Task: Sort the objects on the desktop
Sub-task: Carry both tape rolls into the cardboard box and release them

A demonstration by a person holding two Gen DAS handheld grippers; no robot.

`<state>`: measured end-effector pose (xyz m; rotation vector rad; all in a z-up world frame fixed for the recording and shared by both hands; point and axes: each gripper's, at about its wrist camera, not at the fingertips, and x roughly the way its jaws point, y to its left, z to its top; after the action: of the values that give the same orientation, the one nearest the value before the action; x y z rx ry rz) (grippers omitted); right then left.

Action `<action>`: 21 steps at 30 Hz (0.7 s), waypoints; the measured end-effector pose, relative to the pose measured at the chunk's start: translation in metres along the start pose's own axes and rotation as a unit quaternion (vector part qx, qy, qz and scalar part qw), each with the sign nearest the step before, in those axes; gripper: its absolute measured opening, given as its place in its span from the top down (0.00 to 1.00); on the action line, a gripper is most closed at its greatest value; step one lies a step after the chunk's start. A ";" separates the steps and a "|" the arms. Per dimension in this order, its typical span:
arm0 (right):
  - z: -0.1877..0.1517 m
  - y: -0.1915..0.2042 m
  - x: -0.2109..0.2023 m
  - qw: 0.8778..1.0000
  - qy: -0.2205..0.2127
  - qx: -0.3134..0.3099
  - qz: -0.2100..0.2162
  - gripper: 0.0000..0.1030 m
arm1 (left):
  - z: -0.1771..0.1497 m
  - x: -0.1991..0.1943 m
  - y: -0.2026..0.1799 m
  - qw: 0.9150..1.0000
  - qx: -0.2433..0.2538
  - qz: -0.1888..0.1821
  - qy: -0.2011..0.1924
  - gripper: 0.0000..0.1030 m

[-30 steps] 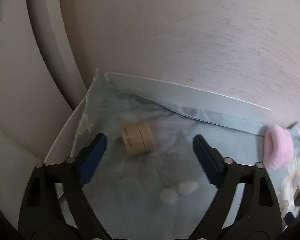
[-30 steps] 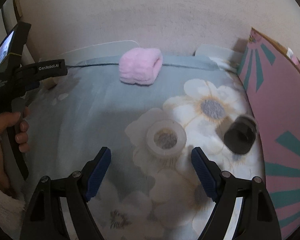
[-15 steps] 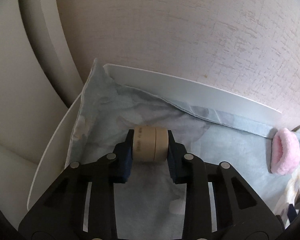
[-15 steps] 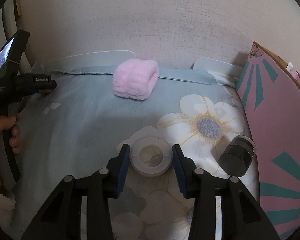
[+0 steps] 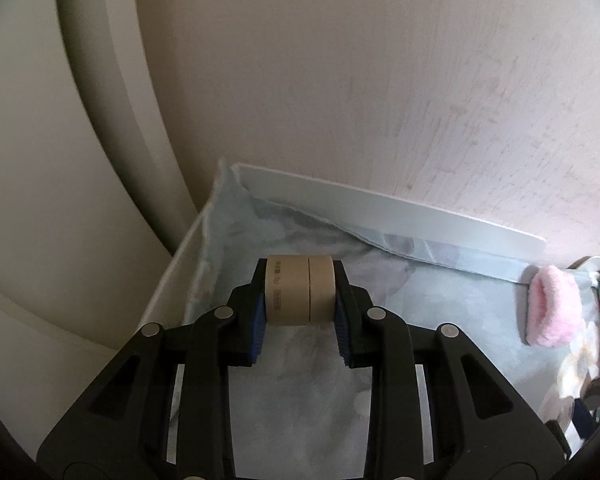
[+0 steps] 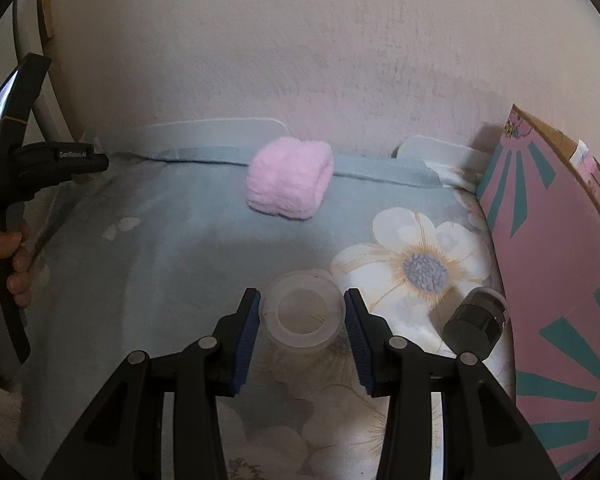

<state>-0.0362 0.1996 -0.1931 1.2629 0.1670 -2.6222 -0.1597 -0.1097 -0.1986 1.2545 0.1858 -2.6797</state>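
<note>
My left gripper is shut on a small tan round jar and holds it above the floral cloth near the table's far left corner. My right gripper is shut on a clear plastic round jar, lifted a little off the cloth. A fluffy pink roll lies near the wall, also seen at the right of the left wrist view. A dark round jar lies on its side to the right of my right gripper.
A pink and teal cardboard box stands along the right edge. A white board runs along the wall behind the cloth. The left gripper's body and the hand holding it show at the left of the right wrist view.
Both grippers closed on their jars, the left on the tan one, the right on the clear one. Both then lifted their jars slightly off the cloth.
</note>
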 end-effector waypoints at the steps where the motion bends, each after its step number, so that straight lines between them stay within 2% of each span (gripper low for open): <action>1: 0.001 0.000 -0.003 1.000 -0.002 0.000 0.001 0.62 | 0.000 -0.006 0.000 1.000 0.003 -0.005 -0.001 0.75; 3: 0.007 0.003 -0.008 1.000 -0.007 0.000 0.003 0.62 | 0.001 -0.018 0.000 1.000 0.007 -0.014 -0.003 0.75; 6: 0.013 0.001 -0.025 1.000 -0.016 0.003 0.011 0.62 | 0.003 -0.041 -0.008 0.998 0.013 -0.063 0.006 0.75; 12: 0.033 -0.012 -0.067 0.999 -0.034 0.017 0.021 0.62 | 0.012 -0.091 -0.058 0.989 0.069 -0.127 0.011 0.75; 15: 0.045 -0.028 -0.091 0.998 -0.049 0.027 0.013 0.62 | 0.020 -0.114 -0.098 0.981 0.103 -0.166 0.004 0.75; 20: 0.056 -0.072 -0.129 0.996 -0.064 0.060 -0.021 0.62 | 0.022 -0.161 -0.173 0.958 0.160 -0.237 -0.010 0.75; 21: 0.056 -0.083 -0.136 0.995 -0.063 0.069 -0.030 0.62 | 0.029 -0.163 -0.200 0.953 0.171 -0.249 -0.012 0.75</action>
<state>-0.0174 0.2898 -0.0520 1.1447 0.0026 -2.7985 -0.1214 0.0973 -0.0472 1.4241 0.0360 -3.2713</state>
